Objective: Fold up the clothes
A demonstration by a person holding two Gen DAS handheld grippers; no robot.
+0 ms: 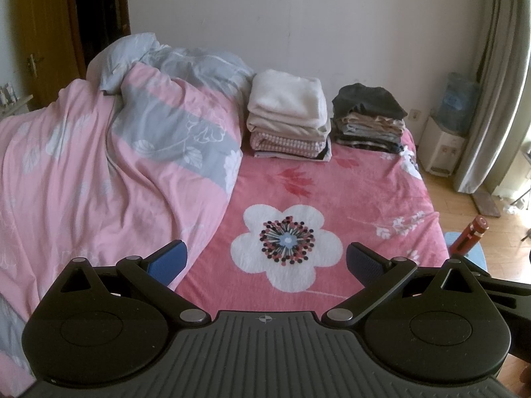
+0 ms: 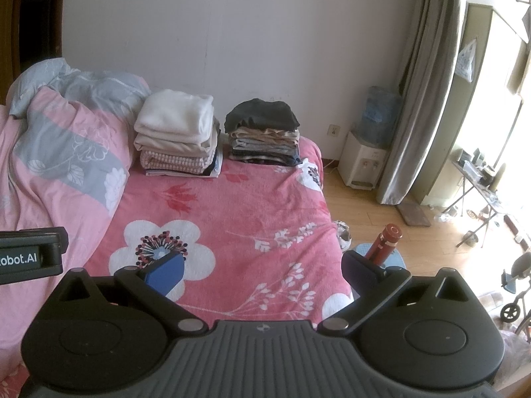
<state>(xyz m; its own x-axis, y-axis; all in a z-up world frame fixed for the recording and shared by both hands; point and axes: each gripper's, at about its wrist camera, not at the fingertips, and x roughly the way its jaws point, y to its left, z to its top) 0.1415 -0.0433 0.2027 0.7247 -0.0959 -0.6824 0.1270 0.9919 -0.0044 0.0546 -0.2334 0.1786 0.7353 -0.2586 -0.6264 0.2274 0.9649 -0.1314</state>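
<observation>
Both grippers hung over the near edge of the bed (image 1: pixel 298 179), and neither had anything in it. The left gripper (image 1: pixel 267 260) had its blue-padded fingers (image 1: pixel 167 260) spread wide above the big white flower (image 1: pixel 287 247) printed on the pink sheet. The right gripper (image 2: pixel 264 273) matched it, fingers (image 2: pixel 166 272) wide apart and empty, sitting toward the bed's right edge, with the body of the left one just poking in at the left of its view.

The clothes were up at the far edge of the bed, against the wall (image 1: pixel 298 16). There were two folded stacks side by side, close but apart: a pale stack (image 1: pixel 288 116) topped with a cream piece over a pink checked one, and to its right a darker stack (image 1: pixel 368 119) with a black garment on top. Both lay well away from the grippers.

A rumpled pink-and-grey duvet (image 1: pixel 109 152) covered the bed's left side, reaching right up beside the pale stack. Off the right edge, a red bottle (image 2: pixel 385 242) stood on a blue stool (image 2: pixel 395 258), a water dispenser (image 2: pixel 365 162) sat by the wall, and a grey curtain (image 2: pixel 424 99) hung next to it.
</observation>
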